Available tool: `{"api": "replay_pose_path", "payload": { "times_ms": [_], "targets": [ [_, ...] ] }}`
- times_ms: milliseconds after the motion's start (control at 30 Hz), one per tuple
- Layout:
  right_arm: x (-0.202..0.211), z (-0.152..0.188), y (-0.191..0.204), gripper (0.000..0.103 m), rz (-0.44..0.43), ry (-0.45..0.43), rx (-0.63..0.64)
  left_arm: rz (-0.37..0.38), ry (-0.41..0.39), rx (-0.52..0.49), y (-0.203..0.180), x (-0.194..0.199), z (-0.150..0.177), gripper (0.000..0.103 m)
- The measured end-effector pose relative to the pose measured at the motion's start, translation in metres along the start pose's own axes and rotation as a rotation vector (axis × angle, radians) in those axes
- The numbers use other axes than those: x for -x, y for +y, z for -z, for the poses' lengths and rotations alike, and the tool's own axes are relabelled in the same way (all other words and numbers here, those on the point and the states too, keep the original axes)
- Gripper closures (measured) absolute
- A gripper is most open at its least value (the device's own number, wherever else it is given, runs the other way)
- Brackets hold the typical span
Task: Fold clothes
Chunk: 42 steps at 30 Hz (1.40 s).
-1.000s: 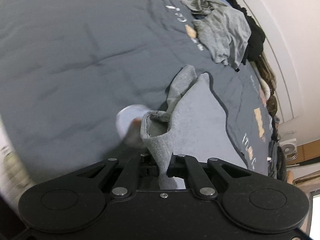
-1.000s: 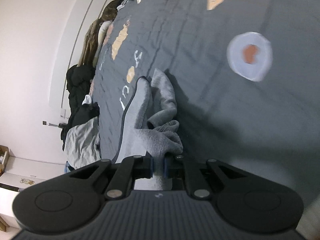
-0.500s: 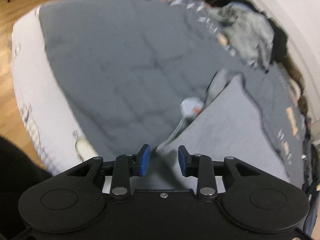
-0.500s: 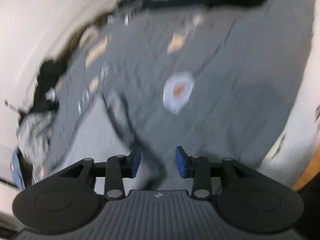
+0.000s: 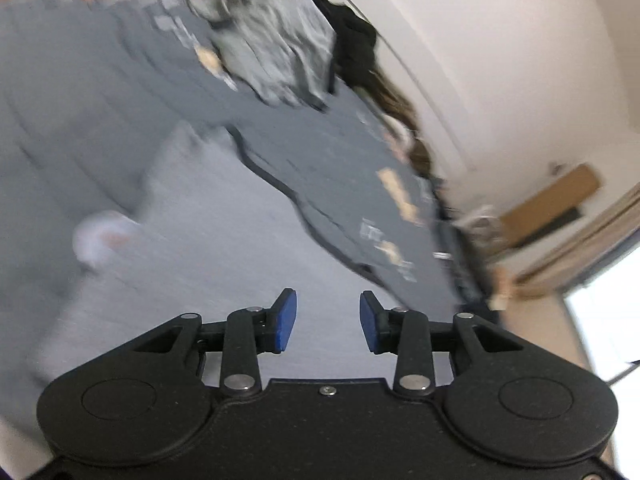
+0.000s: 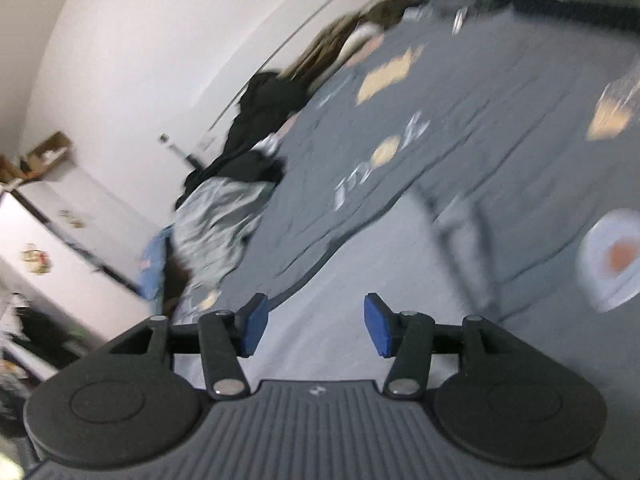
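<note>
Both claws let go. Left gripper (image 5: 328, 320) and right gripper (image 6: 312, 324) have just been opening, pads apart, nothing between them now; a second ago each pinched a bunched corner of the grey garment (image 5: 224, 216). It now lies flat on the bed just ahead of both, one edge folded over. Judgement: this fold is laid, next comes a fresh grip for another fold. Dark grey bedspread (image 5: 80, 100) with printed shapes, a white round patch (image 6: 612, 258) beside the garment. Farther back, crumpled clothes pile (image 5: 276, 56) against the white wall (image 6: 132, 60). Frames blurred.
</note>
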State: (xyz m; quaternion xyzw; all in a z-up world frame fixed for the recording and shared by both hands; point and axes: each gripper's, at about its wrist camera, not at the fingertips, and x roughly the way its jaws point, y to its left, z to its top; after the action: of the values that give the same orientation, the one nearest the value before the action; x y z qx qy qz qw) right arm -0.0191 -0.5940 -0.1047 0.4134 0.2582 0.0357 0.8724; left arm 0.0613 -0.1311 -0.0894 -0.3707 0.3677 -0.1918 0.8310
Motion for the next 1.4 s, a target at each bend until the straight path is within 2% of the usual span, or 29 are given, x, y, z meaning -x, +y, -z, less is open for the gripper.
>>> {"api": "replay_pose_path", "payload": {
  "times_ms": [67, 100, 167, 233, 333, 400, 433, 467, 500, 567, 667, 733, 867, 1000, 1133, 1200, 1300, 1333, 1400],
  "targets": [
    [-0.014, 0.009, -0.008, 0.05, 0.011, 0.016, 0.0, 0.022, 0.02, 0.035, 0.012, -0.022, 0.007, 0.067],
    [-0.019, 0.011, -0.013, 0.05, 0.04, 0.027, 0.001, 0.005, 0.027, 0.061, 0.022, -0.033, 0.008, 0.067],
    [-0.03, 0.014, -0.023, 0.05, 0.094, 0.045, 0.0, -0.093, -0.006, 0.119, 0.043, -0.038, 0.007, 0.067],
    [-0.03, 0.01, -0.034, 0.05, 0.129, 0.026, -0.01, -0.184, -0.043, 0.182, 0.065, -0.042, 0.005, 0.068],
    [-0.025, 0.002, -0.043, 0.05, 0.169, -0.006, -0.018, -0.198, -0.12, 0.293, 0.084, -0.027, -0.012, 0.069],
    [-0.022, -0.003, -0.046, 0.05, 0.187, -0.024, -0.024, -0.22, -0.165, 0.22, 0.07, -0.018, -0.023, 0.068],
    [-0.019, -0.006, -0.044, 0.049, 0.178, -0.033, -0.04, -0.203, -0.189, 0.179, 0.06, -0.014, -0.028, 0.064],
    [-0.016, -0.009, -0.041, 0.049, 0.166, -0.042, -0.052, -0.153, -0.178, 0.168, 0.054, -0.017, -0.032, 0.06],
    [-0.014, -0.014, -0.035, 0.049, 0.14, -0.054, -0.042, -0.102, -0.166, 0.157, 0.048, -0.02, -0.037, 0.051],
    [-0.017, -0.023, -0.016, 0.047, 0.088, -0.06, 0.009, -0.037, -0.119, 0.123, 0.037, -0.034, -0.046, 0.049],
    [-0.036, -0.035, 0.011, 0.044, 0.023, -0.028, 0.103, -0.024, -0.018, 0.078, 0.028, -0.075, -0.053, 0.049],
    [-0.055, -0.036, 0.023, 0.042, 0.011, 0.037, 0.141, -0.025, 0.051, 0.075, 0.029, -0.102, -0.055, 0.049],
    [-0.105, -0.031, 0.036, 0.042, 0.05, 0.153, 0.263, -0.045, 0.117, 0.06, 0.038, -0.132, -0.052, 0.049],
    [-0.135, -0.028, 0.026, 0.042, 0.075, 0.209, 0.269, -0.095, 0.069, 0.104, 0.052, -0.14, -0.056, 0.059],
    [-0.149, -0.034, 0.007, 0.042, 0.107, 0.18, 0.244, -0.21, -0.049, 0.072, 0.054, -0.133, -0.073, 0.059],
    [-0.151, -0.043, 0.002, 0.042, 0.12, 0.159, 0.226, -0.228, -0.059, 0.059, 0.053, -0.131, -0.086, 0.059],
    [-0.148, -0.058, -0.002, 0.041, 0.127, 0.134, 0.221, -0.241, -0.091, -0.044, 0.035, -0.118, -0.099, 0.056],
    [-0.146, -0.062, -0.002, 0.041, 0.13, 0.122, 0.224, -0.227, -0.09, -0.084, 0.027, -0.115, -0.102, 0.052],
    [-0.138, -0.071, -0.005, 0.041, 0.14, 0.086, 0.216, -0.227, -0.084, -0.182, 0.014, -0.114, -0.105, 0.051]
  ]
}}
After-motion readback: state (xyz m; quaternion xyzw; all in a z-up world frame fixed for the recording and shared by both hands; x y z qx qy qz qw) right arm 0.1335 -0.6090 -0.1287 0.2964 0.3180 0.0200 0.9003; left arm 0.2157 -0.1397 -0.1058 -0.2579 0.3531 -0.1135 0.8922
